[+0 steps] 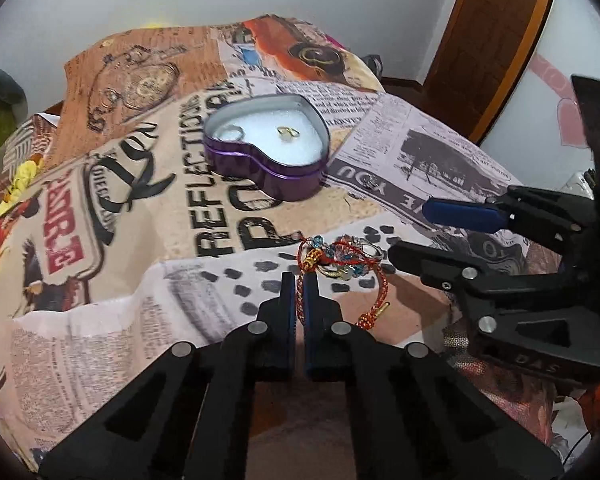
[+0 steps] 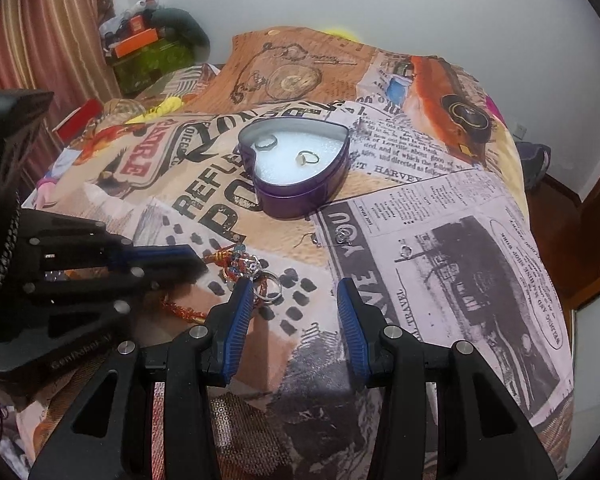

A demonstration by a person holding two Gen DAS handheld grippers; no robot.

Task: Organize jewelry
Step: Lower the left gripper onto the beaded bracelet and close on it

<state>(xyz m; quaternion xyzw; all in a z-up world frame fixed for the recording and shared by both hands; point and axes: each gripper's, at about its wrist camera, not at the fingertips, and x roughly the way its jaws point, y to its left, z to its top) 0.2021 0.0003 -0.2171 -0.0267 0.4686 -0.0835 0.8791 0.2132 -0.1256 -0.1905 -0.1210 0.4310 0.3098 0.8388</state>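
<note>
Left gripper [image 1: 299, 280], jaws drawn narrow onto the red braided bracelet [image 1: 302, 292] at lower centre of the left wrist view; the cord's long axis runs up the frame between the pads. The heart-shaped tin [image 1: 268, 172] lies above, toward upper centre. Right gripper [image 2: 296, 300] stands part-open and empty, the silver ring [image 2: 274, 290] just beside its left finger.
</note>
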